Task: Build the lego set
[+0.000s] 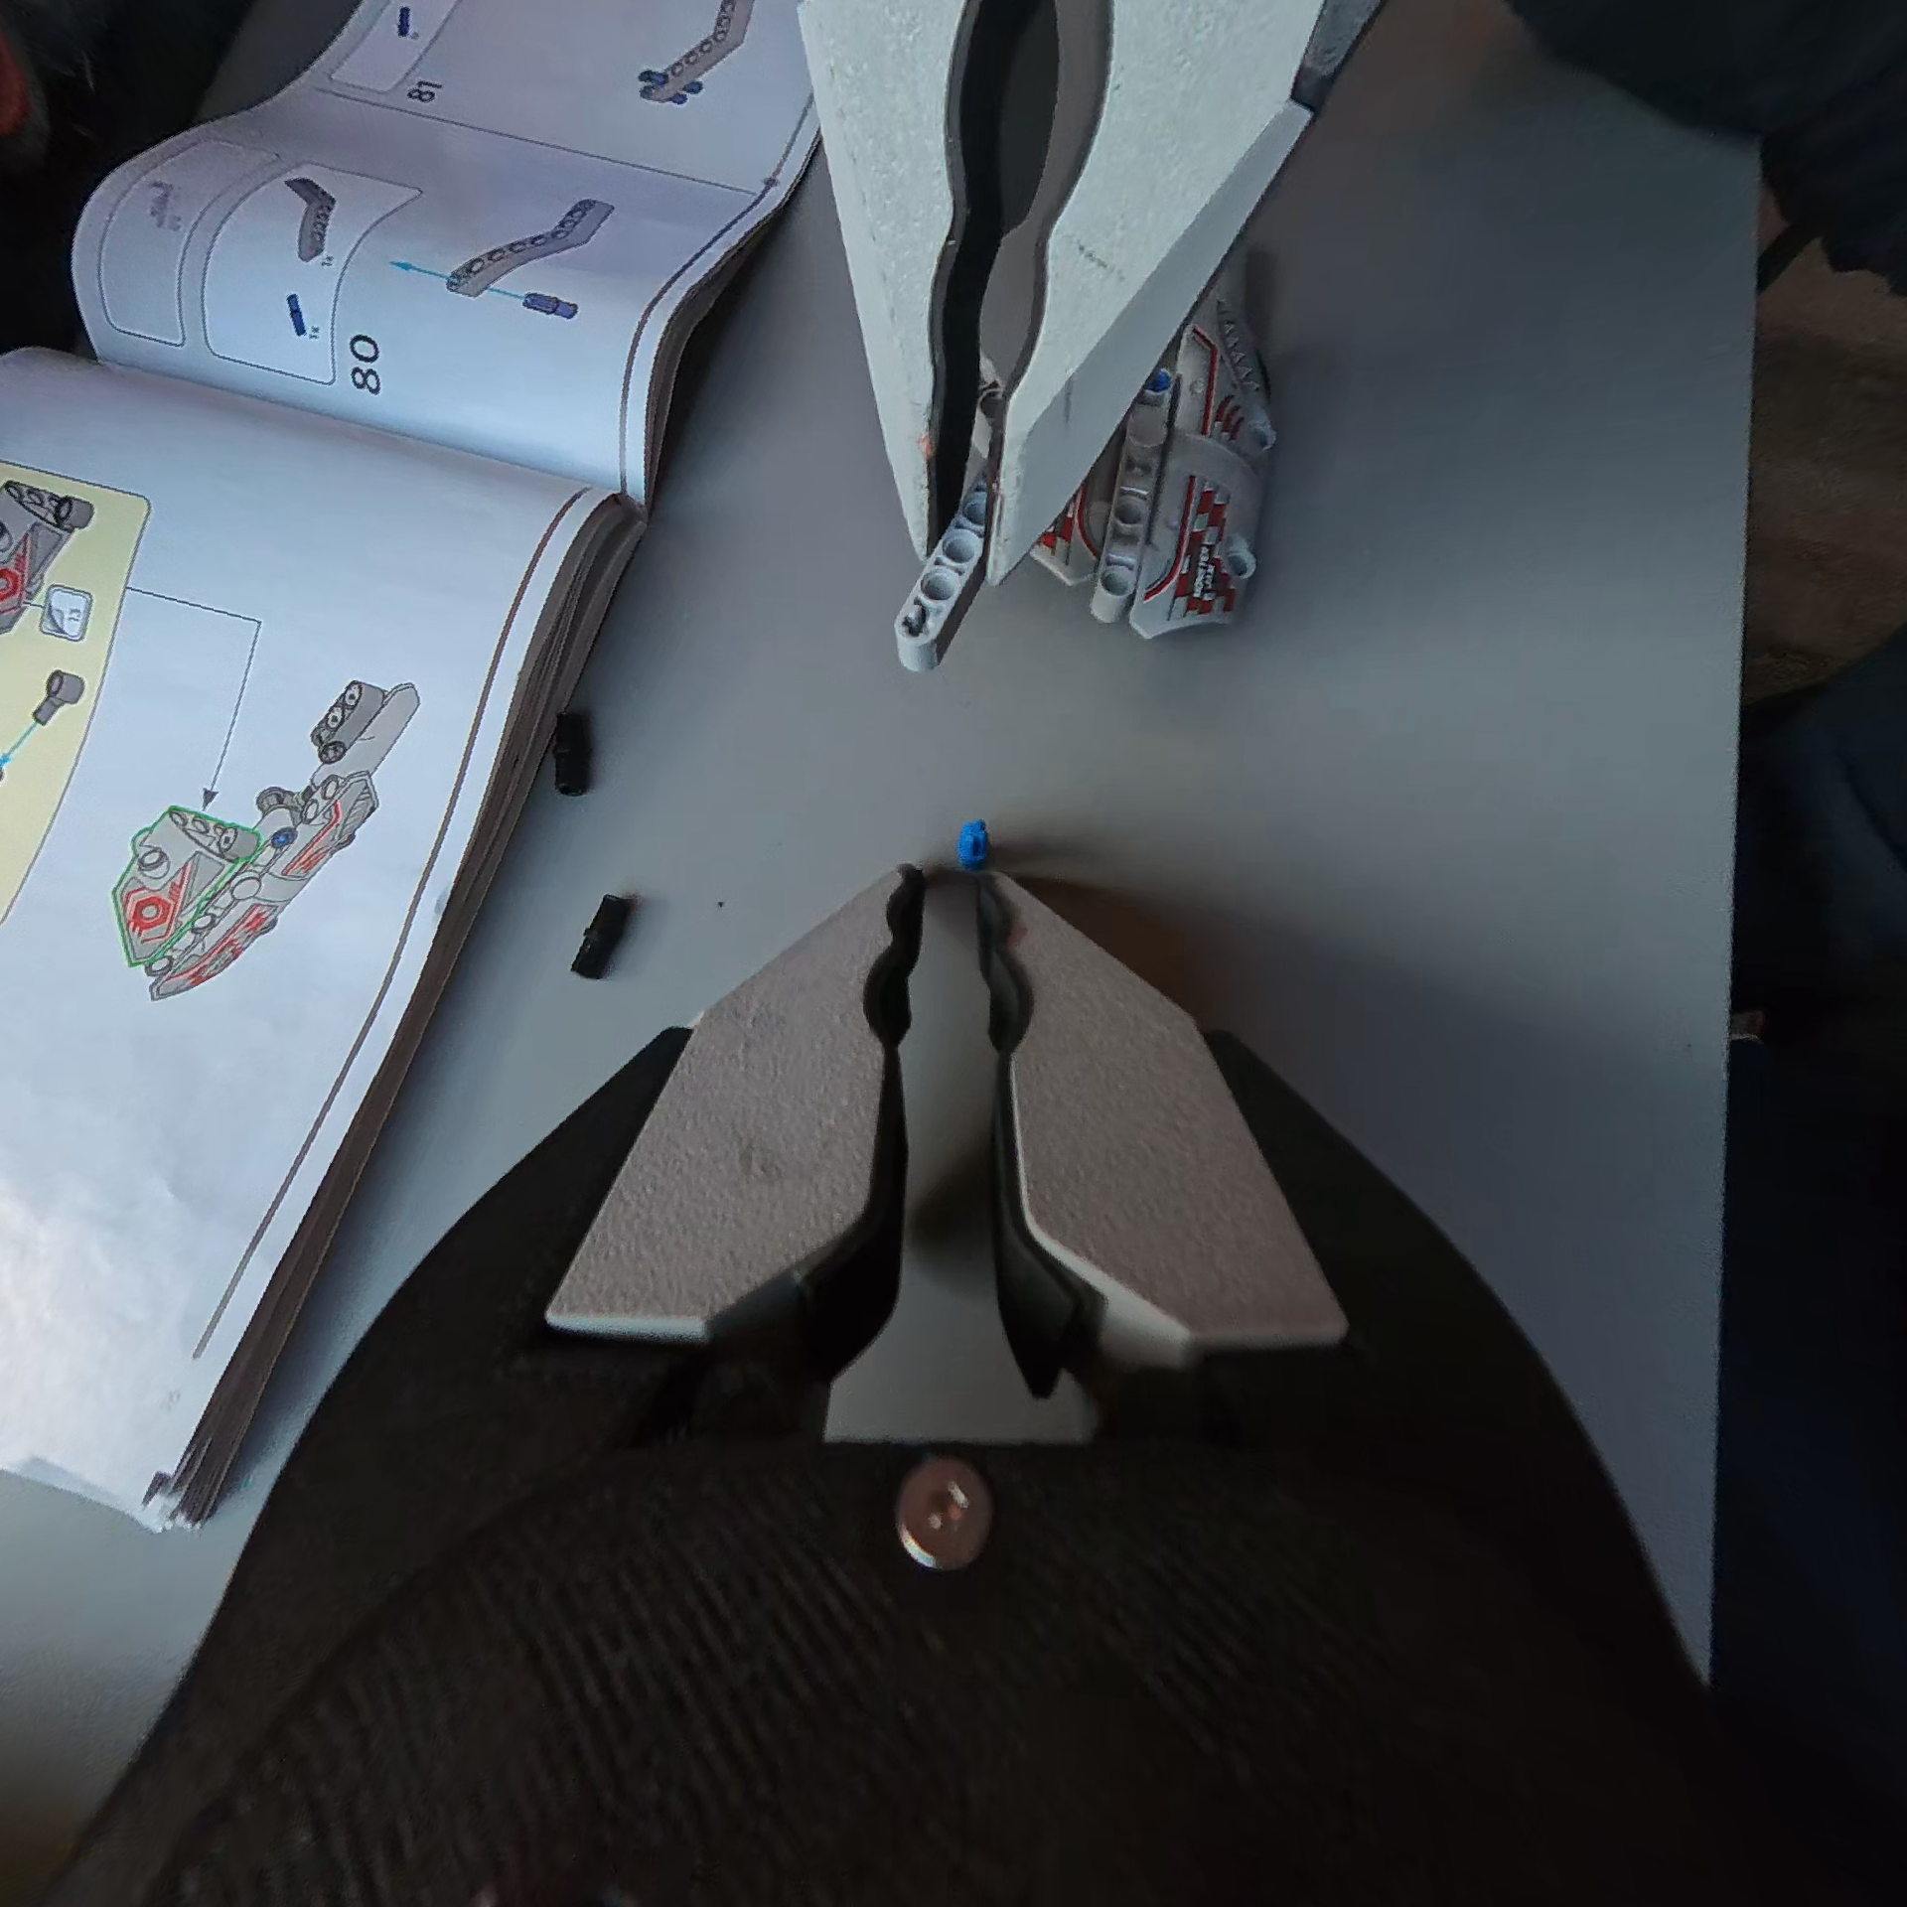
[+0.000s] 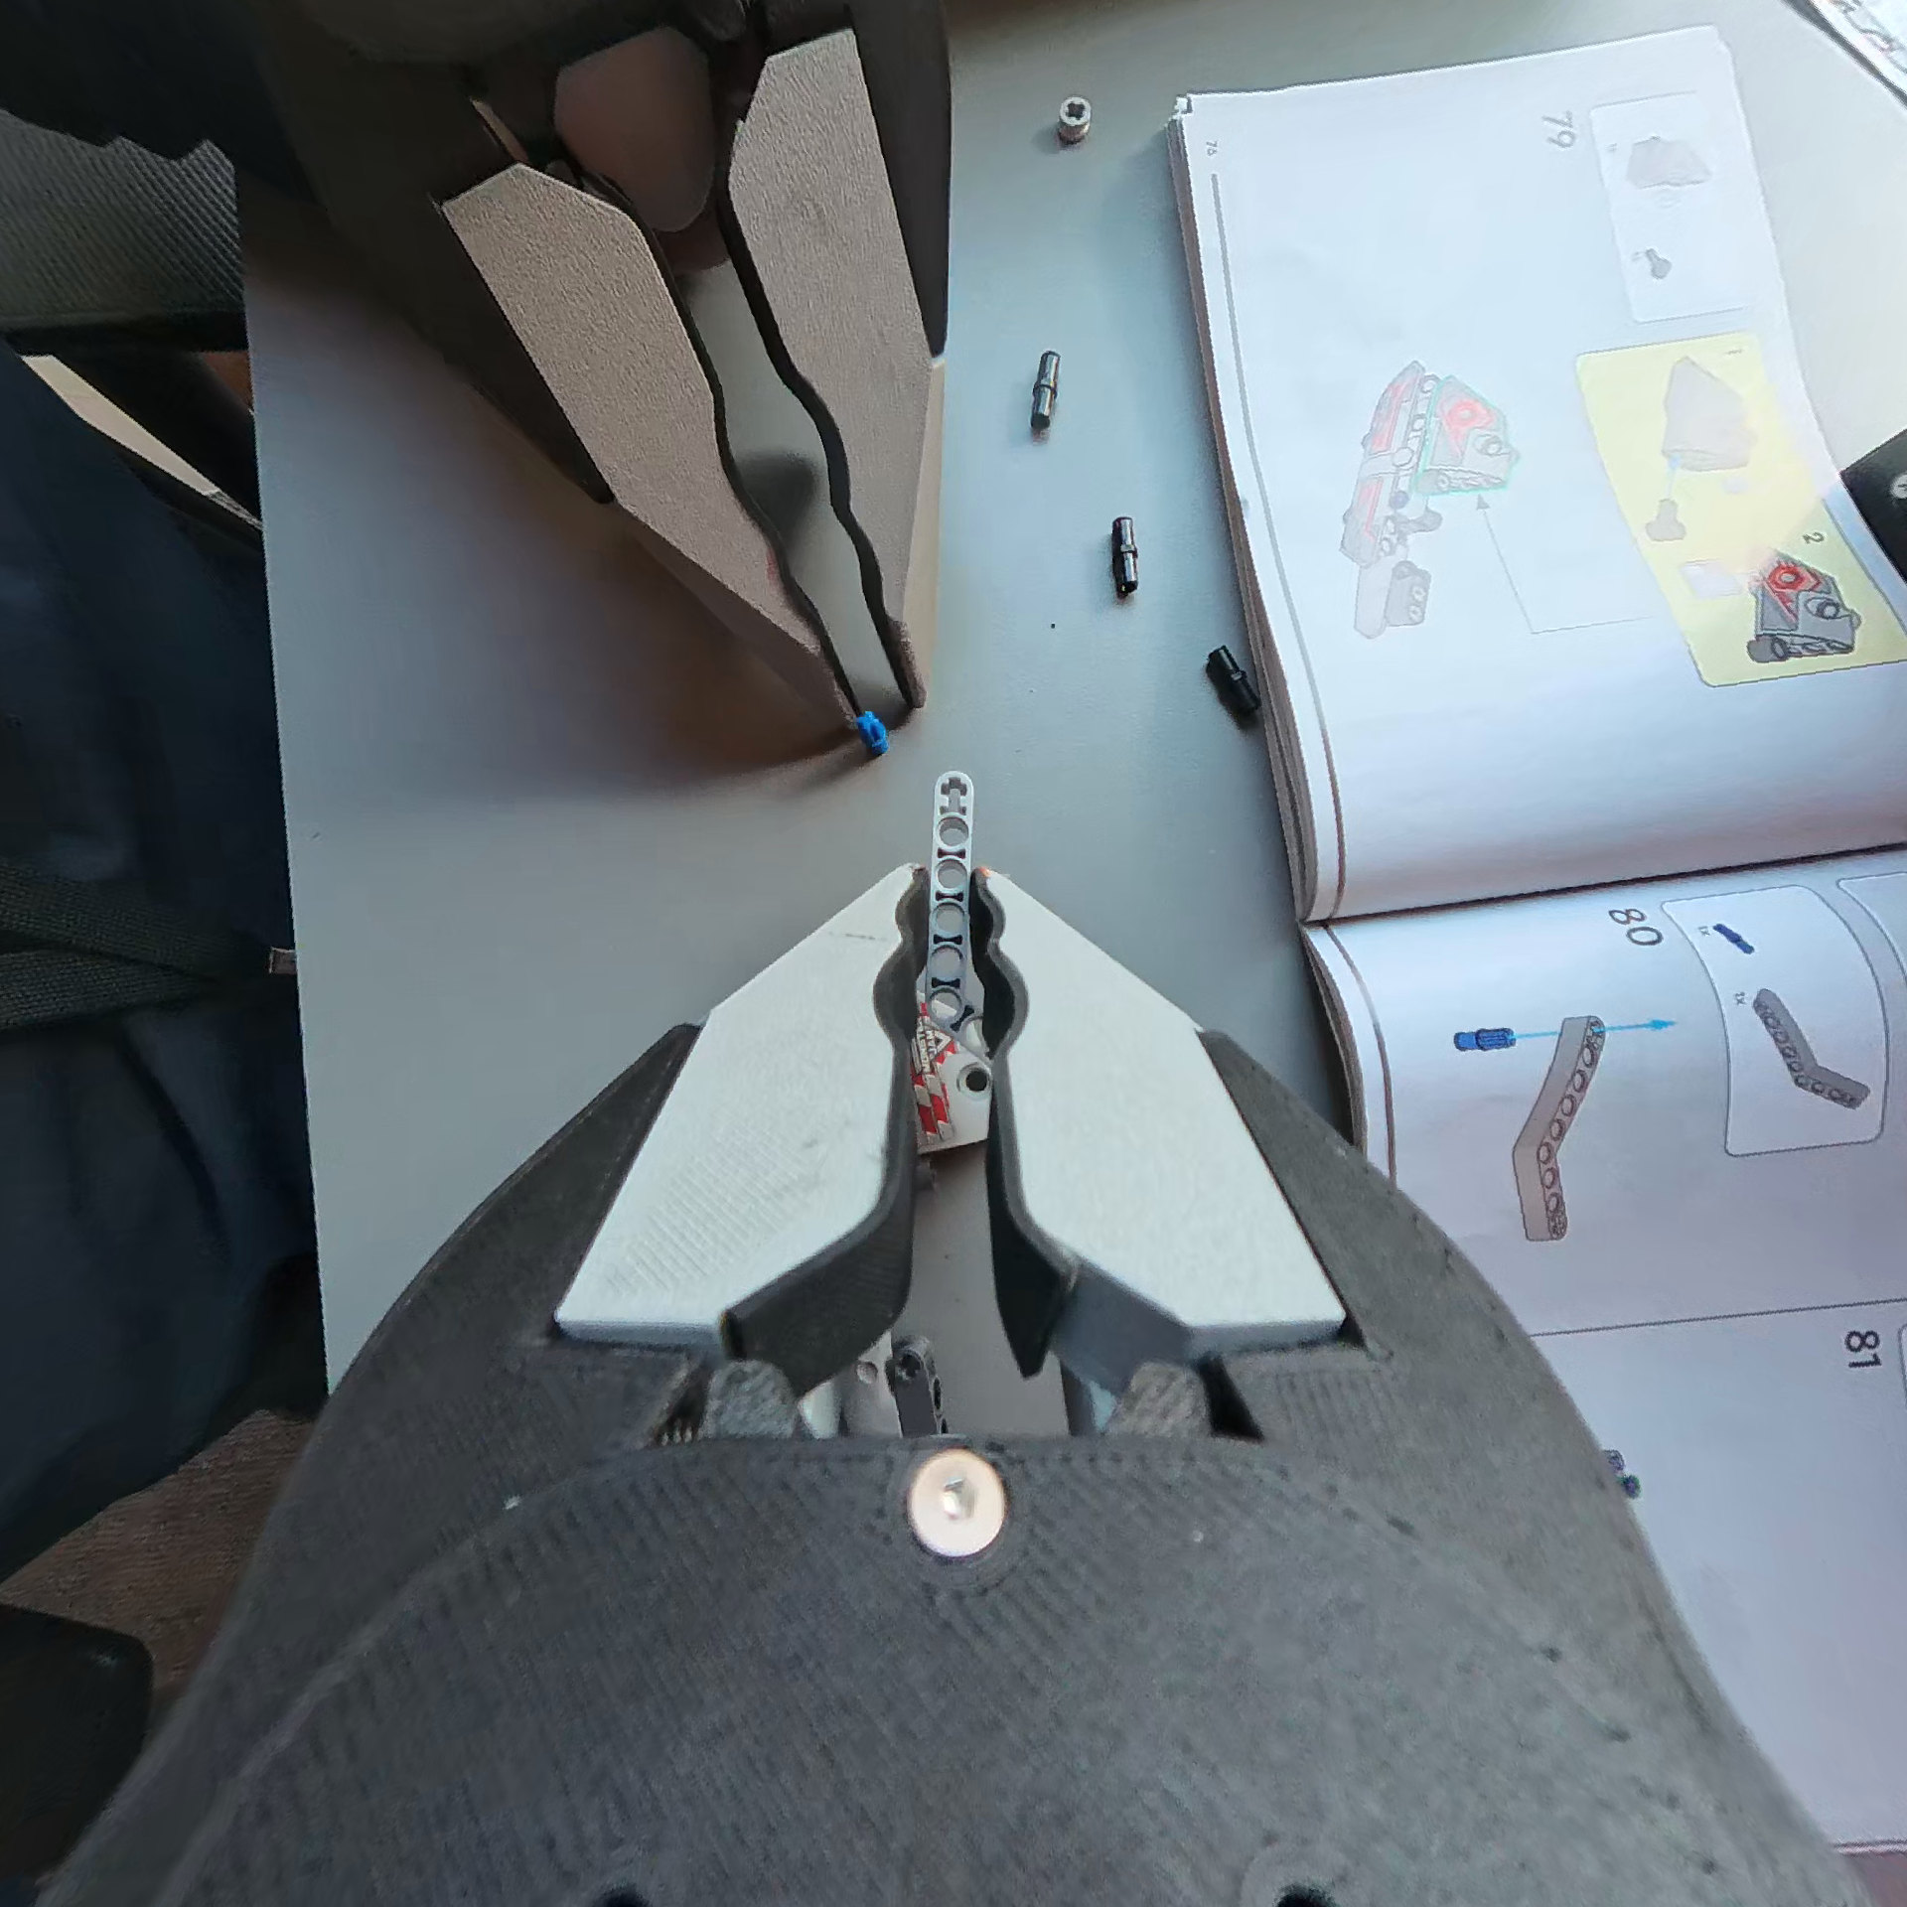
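My right gripper (image 2: pixel 951 872) is shut on a light grey holed beam (image 2: pixel 951 826) whose end sticks out past the fingertips. The left wrist view shows the right gripper (image 1: pixel 965 547) and the beam (image 1: pixel 934 604) from the opposite side. A grey Lego assembly with red and white stickers (image 1: pixel 1166 506) sits under and behind that gripper; whether the beam is joined to it is unclear. A small blue pin (image 1: pixel 972 844) lies on the grey table just past my left gripper (image 1: pixel 949 879), against one fingertip. The left jaws stand slightly apart, holding nothing. The right wrist view shows the pin (image 2: pixel 872 731) there too.
An open instruction booklet (image 1: pixel 310 619) lies left of the grippers, at the right in the right wrist view (image 2: pixel 1548 619). Black pins (image 2: pixel 1045 390) (image 2: pixel 1124 555) (image 2: pixel 1233 676) lie beside it. A small grey bush (image 2: pixel 1074 119) lies farther off. The table edge (image 1: pixel 1744 722) is close.
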Demonstrator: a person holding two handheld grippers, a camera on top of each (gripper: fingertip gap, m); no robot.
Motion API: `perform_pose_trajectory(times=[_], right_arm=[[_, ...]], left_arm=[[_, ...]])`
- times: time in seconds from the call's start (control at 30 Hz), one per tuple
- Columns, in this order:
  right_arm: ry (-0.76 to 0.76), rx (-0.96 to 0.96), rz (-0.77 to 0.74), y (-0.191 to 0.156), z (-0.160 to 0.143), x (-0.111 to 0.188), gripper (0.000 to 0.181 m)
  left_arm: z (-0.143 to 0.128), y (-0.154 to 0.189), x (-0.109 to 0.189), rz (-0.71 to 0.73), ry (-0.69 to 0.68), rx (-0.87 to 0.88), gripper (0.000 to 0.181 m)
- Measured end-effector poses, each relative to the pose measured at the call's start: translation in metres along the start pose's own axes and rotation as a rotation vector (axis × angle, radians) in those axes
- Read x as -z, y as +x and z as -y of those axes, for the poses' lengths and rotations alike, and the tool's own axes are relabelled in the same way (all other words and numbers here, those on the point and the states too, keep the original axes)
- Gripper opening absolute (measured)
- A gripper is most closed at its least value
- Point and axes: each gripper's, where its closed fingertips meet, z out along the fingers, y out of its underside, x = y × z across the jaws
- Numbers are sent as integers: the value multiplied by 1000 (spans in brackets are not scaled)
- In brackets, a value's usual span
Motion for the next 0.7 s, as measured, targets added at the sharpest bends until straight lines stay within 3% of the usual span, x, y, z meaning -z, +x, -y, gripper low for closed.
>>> perform_pose_trajectory(times=[0.03,0.7], right_arm=[[-1,-2,1,0,0,0,4],[-4,5,11,-3,0,-2,4]], left_arm=[[0,-1,0,1,2,4,7],[1,-3,-2,11,0,17,9]])
